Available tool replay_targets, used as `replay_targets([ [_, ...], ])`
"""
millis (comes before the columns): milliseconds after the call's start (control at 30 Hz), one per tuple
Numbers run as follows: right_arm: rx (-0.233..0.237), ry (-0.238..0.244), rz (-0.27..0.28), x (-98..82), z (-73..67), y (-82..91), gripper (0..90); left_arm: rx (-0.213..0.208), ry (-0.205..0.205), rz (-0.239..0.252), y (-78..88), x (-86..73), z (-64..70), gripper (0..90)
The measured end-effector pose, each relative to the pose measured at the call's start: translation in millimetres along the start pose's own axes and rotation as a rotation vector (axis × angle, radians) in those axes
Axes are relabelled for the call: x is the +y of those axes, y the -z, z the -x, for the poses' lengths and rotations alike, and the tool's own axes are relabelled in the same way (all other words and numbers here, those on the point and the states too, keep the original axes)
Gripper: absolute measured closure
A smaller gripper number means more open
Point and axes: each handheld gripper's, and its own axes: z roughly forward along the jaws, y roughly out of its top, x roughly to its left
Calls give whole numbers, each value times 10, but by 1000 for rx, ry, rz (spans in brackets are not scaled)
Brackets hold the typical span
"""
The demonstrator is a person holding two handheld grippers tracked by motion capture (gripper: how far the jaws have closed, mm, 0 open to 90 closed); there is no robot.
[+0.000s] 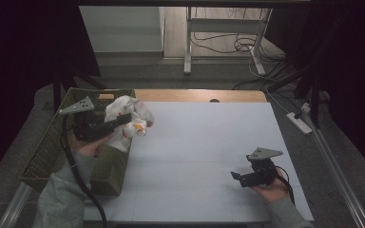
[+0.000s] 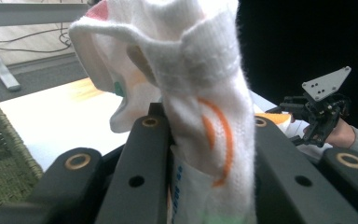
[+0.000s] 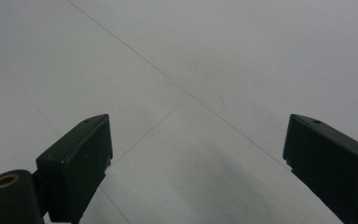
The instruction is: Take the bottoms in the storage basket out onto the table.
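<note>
At the left edge of the white tabletop (image 1: 204, 142), the left tool (image 1: 123, 118) is raised above the rim of a green woven basket (image 1: 52, 142) and pinches a bundle of white knitted cloth (image 1: 128, 118) marked with orange. In the left gripper view the two black jaws stand on either side of the cloth (image 2: 200, 116), pressing it between them; the fabric rises upright out of the grip, with curved orange lines on the front fold and a touch of pink at the top. The basket sits at the table's left side, its woven wall just beside the person's grey sleeve (image 1: 62, 199). The cloth hangs partly over the basket's right wall and partly over the bare white surface. Well apart, near the front right of the tabletop, the right tool (image 1: 237, 176) is held low in the other hand, pointing towards the left. In the right gripper view its jaws are spread wide with nothing between them, only the pale surface (image 3: 191, 70) beneath.
</note>
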Motion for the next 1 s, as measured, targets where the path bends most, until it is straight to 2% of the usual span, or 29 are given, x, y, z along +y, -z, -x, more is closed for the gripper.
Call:
replay_targets([
  [600,-1,-1,-1,-1,2,-2,83,-19,-15,-26,-198,13,67,790],
  [767,0,-1,1,-2,-2,1,83,-24,-29,-41,-287,28,90,790],
  [1000,0,-4,4,-4,6,0,83,-28,-26,-54,-400,25,85,790],
])
